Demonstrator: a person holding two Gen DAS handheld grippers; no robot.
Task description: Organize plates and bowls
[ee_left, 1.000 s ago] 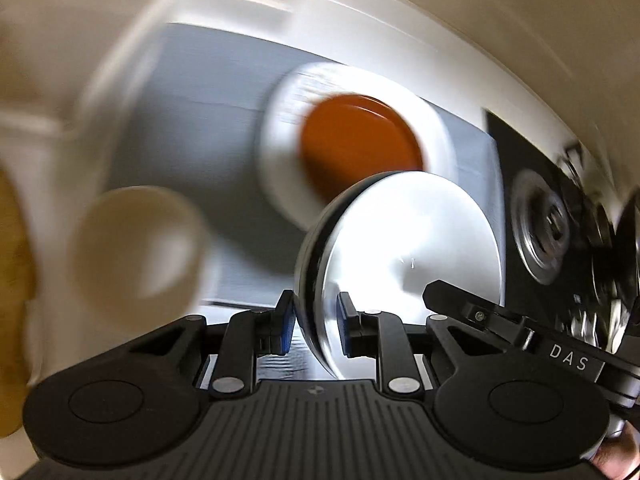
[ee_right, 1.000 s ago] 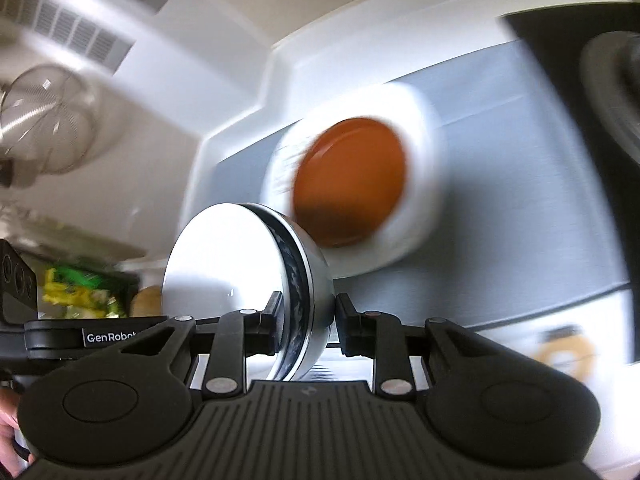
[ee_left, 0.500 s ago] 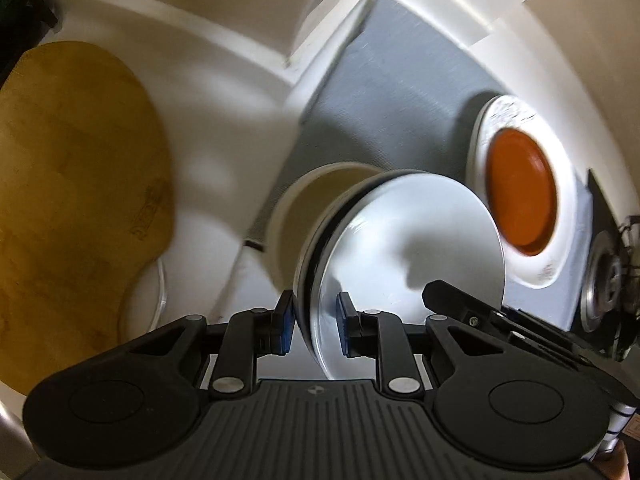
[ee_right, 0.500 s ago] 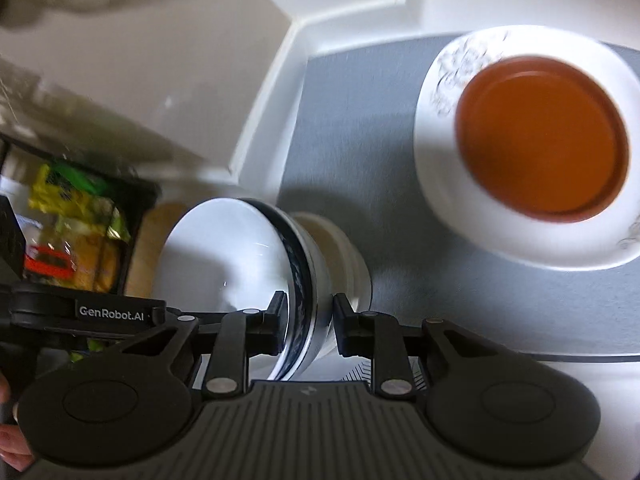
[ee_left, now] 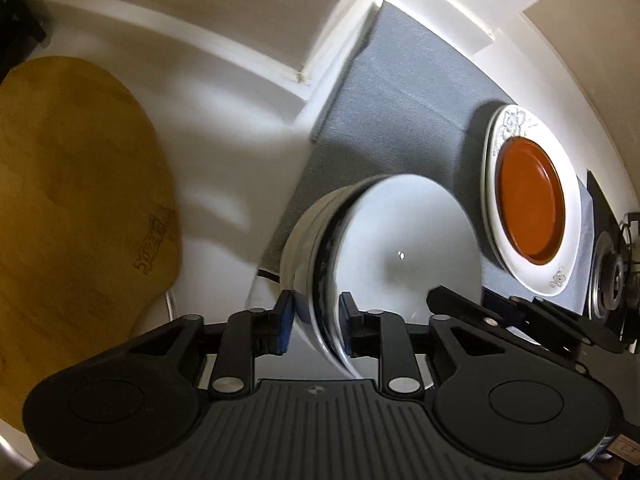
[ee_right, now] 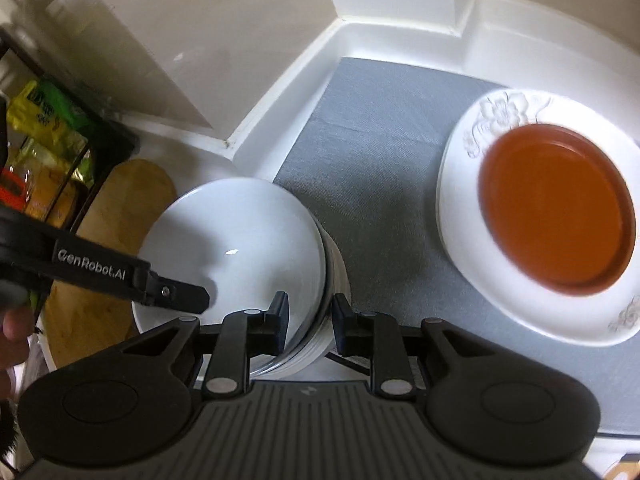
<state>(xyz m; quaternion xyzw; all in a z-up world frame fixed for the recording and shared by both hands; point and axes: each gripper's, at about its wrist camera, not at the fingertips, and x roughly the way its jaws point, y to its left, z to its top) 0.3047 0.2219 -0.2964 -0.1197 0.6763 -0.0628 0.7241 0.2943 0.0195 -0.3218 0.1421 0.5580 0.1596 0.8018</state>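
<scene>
A white bowl with a dark blue rim band (ee_left: 404, 248) (ee_right: 240, 236) sits nested in a cream bowl (ee_left: 304, 240) (ee_right: 338, 268) at the near left edge of the grey mat. My left gripper (ee_left: 314, 320) and right gripper (ee_right: 307, 322) straddle opposite sides of its rim, jaws slightly parted with small gaps to the rim. An orange plate (ee_left: 530, 204) (ee_right: 560, 208) lies on a white floral plate (ee_left: 560, 276) (ee_right: 500, 112) to the right on the mat.
A grey mat (ee_left: 400, 92) (ee_right: 368, 152) covers the white counter corner. A wooden cutting board (ee_left: 76, 200) (ee_right: 116, 216) lies left. A rack with snack packets (ee_right: 44, 136) stands far left. A stove burner (ee_left: 608, 276) is at far right.
The blue-rimmed bowl has come down from tilted above the cream bowl to nested inside it. Both grippers' jaws have widened a little off its rim.
</scene>
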